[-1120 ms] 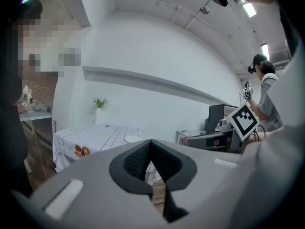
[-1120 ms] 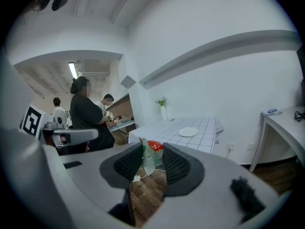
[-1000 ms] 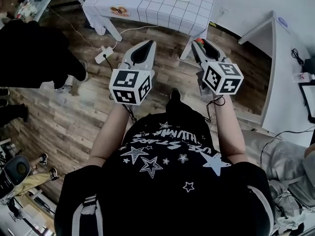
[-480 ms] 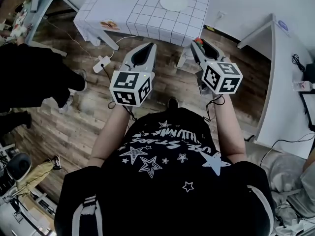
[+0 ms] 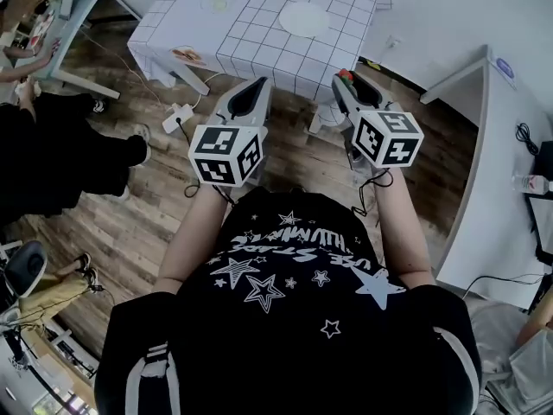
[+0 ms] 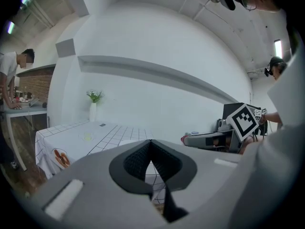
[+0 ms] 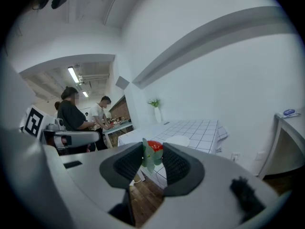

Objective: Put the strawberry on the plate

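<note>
A red strawberry (image 7: 153,147) with green leaves sits pinched between the dark pads of my right gripper (image 7: 152,152). In the head view this strawberry (image 5: 347,76) shows at the tip of the right gripper (image 5: 344,83), just short of the table's near edge. The white plate (image 5: 304,18) lies on the gridded tablecloth ahead; in the right gripper view the plate (image 7: 179,140) is just beyond the berry. My left gripper (image 5: 256,86) is held level beside the right one. Its jaws (image 6: 151,145) meet at the tips with nothing between them.
The table (image 5: 251,33) with the white checked cloth stands ahead over a wooden floor. A power strip (image 5: 178,111) and cable lie by its leg. A person in black (image 5: 60,145) stands at left, a white desk (image 5: 505,145) at right. A vase (image 6: 93,111) stands on the table's far side.
Both grippers have moved forward together towards the checked table, which now lies closer below them. The strawberry stays in the right jaws.
</note>
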Tool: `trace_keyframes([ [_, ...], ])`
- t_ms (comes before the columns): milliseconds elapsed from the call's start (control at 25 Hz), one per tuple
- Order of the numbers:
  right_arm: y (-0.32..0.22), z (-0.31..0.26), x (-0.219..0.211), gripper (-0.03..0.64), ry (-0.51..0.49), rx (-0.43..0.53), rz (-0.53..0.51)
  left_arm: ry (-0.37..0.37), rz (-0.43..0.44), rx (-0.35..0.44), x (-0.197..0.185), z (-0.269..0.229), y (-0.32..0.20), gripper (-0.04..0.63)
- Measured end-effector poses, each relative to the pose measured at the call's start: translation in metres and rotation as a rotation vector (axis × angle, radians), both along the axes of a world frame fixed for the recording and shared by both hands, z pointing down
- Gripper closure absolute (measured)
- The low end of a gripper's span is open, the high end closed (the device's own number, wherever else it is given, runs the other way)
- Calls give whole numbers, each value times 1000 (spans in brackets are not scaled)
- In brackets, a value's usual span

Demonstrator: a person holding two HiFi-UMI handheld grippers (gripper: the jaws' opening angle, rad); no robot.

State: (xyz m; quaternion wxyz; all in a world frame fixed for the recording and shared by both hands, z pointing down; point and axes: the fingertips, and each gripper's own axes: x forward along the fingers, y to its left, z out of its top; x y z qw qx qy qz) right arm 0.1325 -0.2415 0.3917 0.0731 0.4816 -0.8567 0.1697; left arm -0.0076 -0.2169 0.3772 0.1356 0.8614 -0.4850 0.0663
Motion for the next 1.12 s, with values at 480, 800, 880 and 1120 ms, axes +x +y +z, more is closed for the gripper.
trace_keyframes([
  [480, -21, 27, -15, 477, -23, -68, -31, -19, -58, -47, -21, 14, -20, 586],
  [800, -62, 37, -6, 477, 17, -89, 25, 9, -20, -57, -22, 28, -74, 586],
  [880, -78, 39, -7, 476, 31, -92, 30, 11, -10, -54, -23, 29, -92, 586],
  [1120, -130, 46, -21, 477, 52, -109, 33, 21, 11, -72, -31, 39, -142, 586],
])
